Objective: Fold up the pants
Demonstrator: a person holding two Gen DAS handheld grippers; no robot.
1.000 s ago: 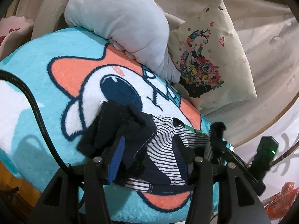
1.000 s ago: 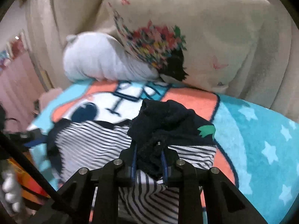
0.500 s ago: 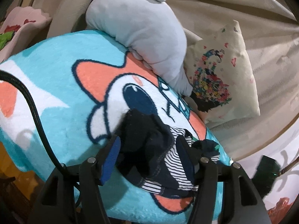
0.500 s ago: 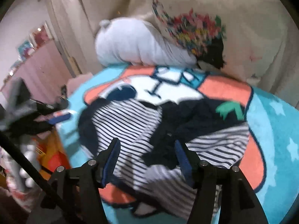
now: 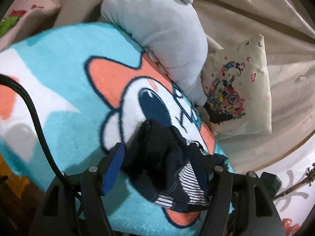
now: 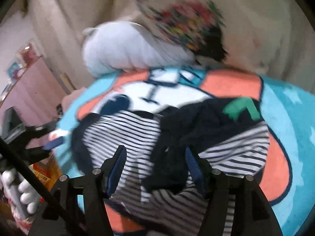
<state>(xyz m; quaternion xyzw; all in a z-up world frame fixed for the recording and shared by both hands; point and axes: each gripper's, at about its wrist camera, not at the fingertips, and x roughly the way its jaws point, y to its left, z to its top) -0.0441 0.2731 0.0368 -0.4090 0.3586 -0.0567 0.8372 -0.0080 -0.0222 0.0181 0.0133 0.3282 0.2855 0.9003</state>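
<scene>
Small navy pants with a black-and-white striped lining [image 5: 167, 169] lie bunched on a turquoise cartoon blanket [image 5: 65, 106]. In the right wrist view the pants [image 6: 177, 141] spread wide, with a green patch on the navy part. My left gripper [image 5: 157, 169] is open, its blue-padded fingers on either side of the dark bunched cloth. My right gripper [image 6: 155, 167] is open above the striped and navy cloth, holding nothing. The left gripper also shows at the left edge of the right wrist view [image 6: 49, 137].
A grey plush pillow [image 5: 157, 31] and a cream floral cushion [image 5: 238, 90] lie at the blanket's far side against beige fabric. The right wrist view shows the blanket [image 6: 295, 147] and a pink cabinet [image 6: 29, 90] at left. That view is motion-blurred.
Both grippers were shut on the pants a second ago. They opened, let go, and drew back; the pants dropped onto the blanket.
</scene>
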